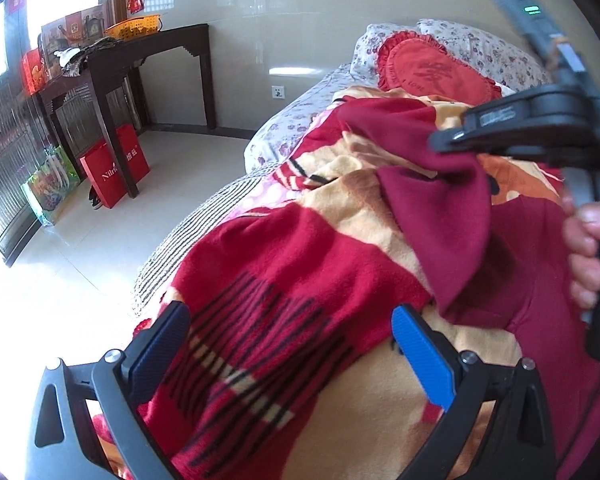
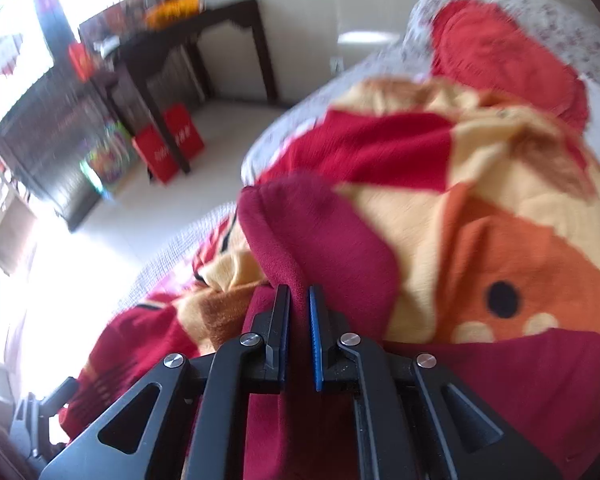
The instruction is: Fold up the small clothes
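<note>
A dark maroon garment [image 1: 440,216] lies rumpled on a red, yellow and orange blanket [image 1: 300,248] that covers a bed. In the right wrist view my right gripper [image 2: 299,292] is shut on a raised fold of that maroon garment [image 2: 320,232], with cloth squeezed between the black pad and the blue pad. The left wrist view shows the right gripper [image 1: 452,140] from the side, pinching the garment's upper edge, and a person's hand [image 1: 588,248] on its handle. My left gripper [image 1: 292,314] hangs open over the striped red part of the blanket, with nothing between its fingers.
A red heart-shaped cushion [image 1: 432,68] and a floral pillow [image 1: 480,44] lie at the head of the bed. The bed's edge drops to a pale tiled floor [image 1: 172,184] on the left. A dark wooden table [image 1: 148,52] and red bags [image 1: 112,168] stand by the wall.
</note>
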Demonstrator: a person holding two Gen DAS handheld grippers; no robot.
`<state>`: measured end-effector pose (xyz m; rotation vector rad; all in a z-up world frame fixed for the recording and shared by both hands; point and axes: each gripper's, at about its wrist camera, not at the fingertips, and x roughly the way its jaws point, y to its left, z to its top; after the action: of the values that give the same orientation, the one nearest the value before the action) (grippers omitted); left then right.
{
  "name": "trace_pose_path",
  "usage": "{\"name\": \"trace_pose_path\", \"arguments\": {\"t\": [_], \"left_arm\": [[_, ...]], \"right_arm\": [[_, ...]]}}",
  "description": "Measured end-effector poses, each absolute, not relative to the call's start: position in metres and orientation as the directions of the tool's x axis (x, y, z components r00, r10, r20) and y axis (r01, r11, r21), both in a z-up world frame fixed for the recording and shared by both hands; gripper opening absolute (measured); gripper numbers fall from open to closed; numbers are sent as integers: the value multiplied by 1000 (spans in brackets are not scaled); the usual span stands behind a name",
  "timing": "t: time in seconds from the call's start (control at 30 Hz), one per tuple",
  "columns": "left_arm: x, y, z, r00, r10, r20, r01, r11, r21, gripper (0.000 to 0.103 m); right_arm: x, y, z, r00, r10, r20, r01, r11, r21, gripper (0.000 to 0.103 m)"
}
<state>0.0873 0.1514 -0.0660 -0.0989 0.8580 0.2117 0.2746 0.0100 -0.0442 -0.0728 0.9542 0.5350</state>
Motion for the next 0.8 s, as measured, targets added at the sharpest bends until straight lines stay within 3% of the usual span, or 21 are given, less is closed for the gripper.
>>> {"name": "trace_pose_path", "arguments": {"t": [0.17, 0.37, 0.53, 0.67, 0.8], "left_arm": [[86, 132, -57, 654, 130, -745, -203, 979, -7, 103], [91, 92, -54, 660, 92, -745, -145, 989, -7, 103], [95, 53, -60, 657, 69, -751, -79, 997, 22, 103], [99, 25, -65, 643, 46, -765, -22, 999, 42, 103], [105, 7, -68, 636, 48, -771, -3, 998, 59, 103]], "right_arm": [[236, -56, 1, 559, 441, -703, -404, 885, 234, 0], [178, -173, 25, 695, 345, -631, -203, 936, 288, 0], [143, -249, -13, 691, 217, -690, -10, 957, 291, 0], [134, -287, -55, 596, 229, -769, 78, 937, 340, 0], [119, -321, -52, 651, 192, -734, 134, 923, 361, 19]]}}
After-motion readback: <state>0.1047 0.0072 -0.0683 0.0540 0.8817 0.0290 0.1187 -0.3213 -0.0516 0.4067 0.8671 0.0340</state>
